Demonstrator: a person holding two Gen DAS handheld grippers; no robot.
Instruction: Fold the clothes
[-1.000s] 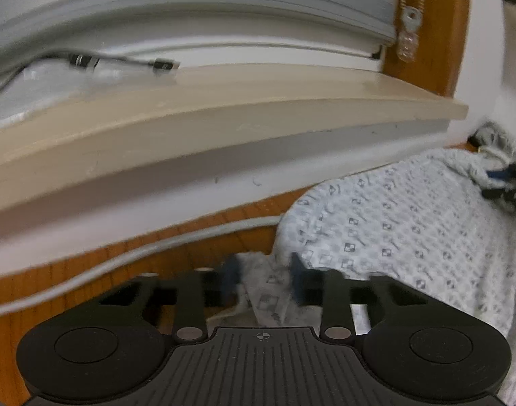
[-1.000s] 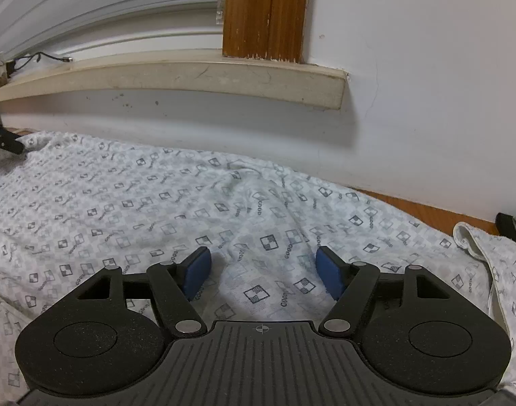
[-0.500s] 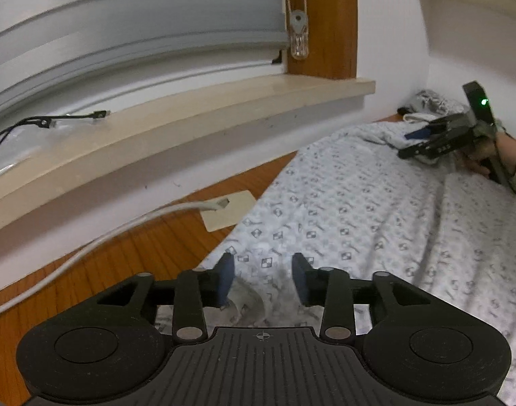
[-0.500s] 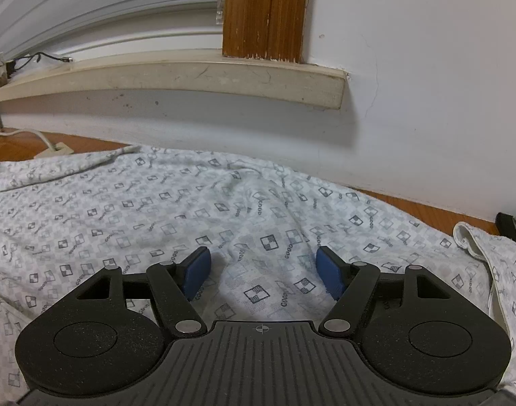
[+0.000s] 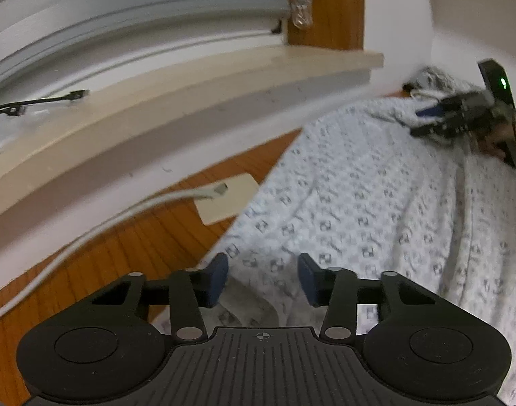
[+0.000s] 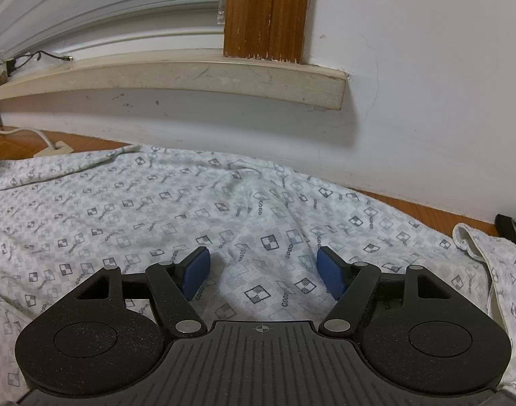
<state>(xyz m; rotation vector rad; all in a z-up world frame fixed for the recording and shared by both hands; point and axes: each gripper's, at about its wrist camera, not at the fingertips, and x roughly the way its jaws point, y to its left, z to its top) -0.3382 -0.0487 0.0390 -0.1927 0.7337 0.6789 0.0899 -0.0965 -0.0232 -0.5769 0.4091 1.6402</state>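
A white garment (image 5: 376, 209) printed with small grey squares lies spread on a wooden floor (image 5: 122, 257). My left gripper (image 5: 263, 279) is open at the garment's left edge, with a fold of cloth lying between its blue pads. Far across the cloth, a hand (image 5: 494, 138) holds my right gripper (image 5: 427, 121). In the right wrist view the right gripper (image 6: 264, 270) stands wide open, low over the garment (image 6: 156, 209), with a raised crease between its fingers. A turned hem (image 6: 471, 243) shows at the right.
A beige window sill (image 5: 190, 77) and white wall run along the far side, close behind the cloth. A white cable (image 5: 89, 237) leads to a beige plug block (image 5: 227, 199) on the floor beside the garment's edge. A dark object (image 6: 508, 230) sits at the far right.
The left gripper has swung round and drawn back, bringing the garment's left edge in, so the floor and plug block show. Its fingers stand slightly wider. The right gripper has not moved.
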